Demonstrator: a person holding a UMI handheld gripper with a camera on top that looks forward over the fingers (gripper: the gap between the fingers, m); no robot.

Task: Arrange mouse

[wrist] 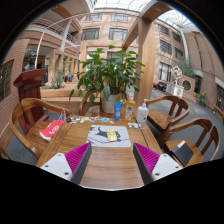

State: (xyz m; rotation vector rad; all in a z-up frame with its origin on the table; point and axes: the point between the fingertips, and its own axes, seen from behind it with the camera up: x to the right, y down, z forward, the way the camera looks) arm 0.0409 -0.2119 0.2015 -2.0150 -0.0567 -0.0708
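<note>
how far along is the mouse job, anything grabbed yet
Nothing looks done yet. The gripper is open and empty, its fingers held above the wooden table well short of the clutter. Ahead lies a pale mat with bottles and a potted plant beyond it. A mouse cannot be made out for certain. All that is in hand is the approach; finding, gripping and placing the mouse are left.
</note>
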